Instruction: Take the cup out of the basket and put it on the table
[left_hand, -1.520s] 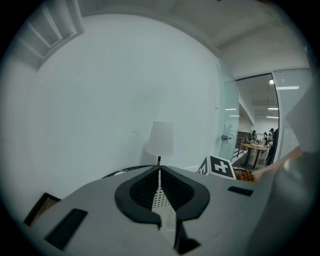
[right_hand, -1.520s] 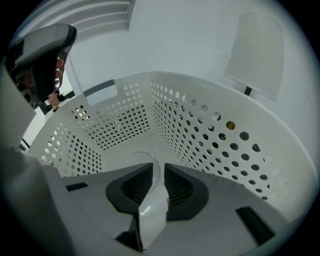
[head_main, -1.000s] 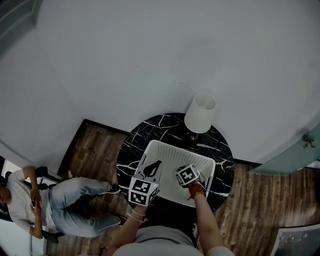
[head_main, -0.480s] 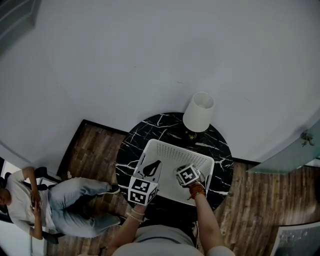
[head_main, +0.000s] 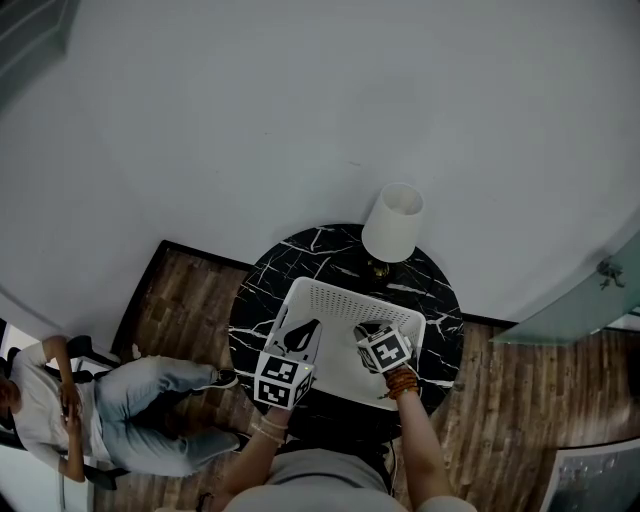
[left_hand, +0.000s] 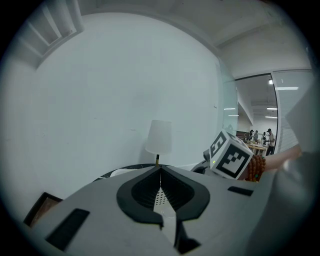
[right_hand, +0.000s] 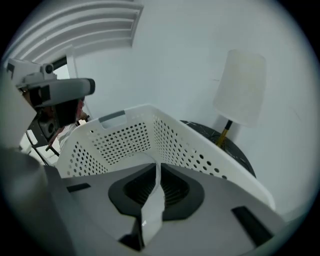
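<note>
A white perforated basket stands on the round black marble table. At its left rim my left gripper is shut on the basket wall, whose holes show between the jaws. My right gripper is inside the basket near its right side. In the right gripper view its jaws are shut on a thin white strip, seen edge-on, which looks like the cup's wall. The rest of the cup is hidden under the gripper. The basket's inner walls rise just ahead.
A table lamp with a white shade stands on the table right behind the basket, close to the white wall. A person sits on the wooden floor to the left. A glass panel is at the right.
My right gripper has shifted slightly to the right inside the basket. The left gripper has stayed on the rim.
</note>
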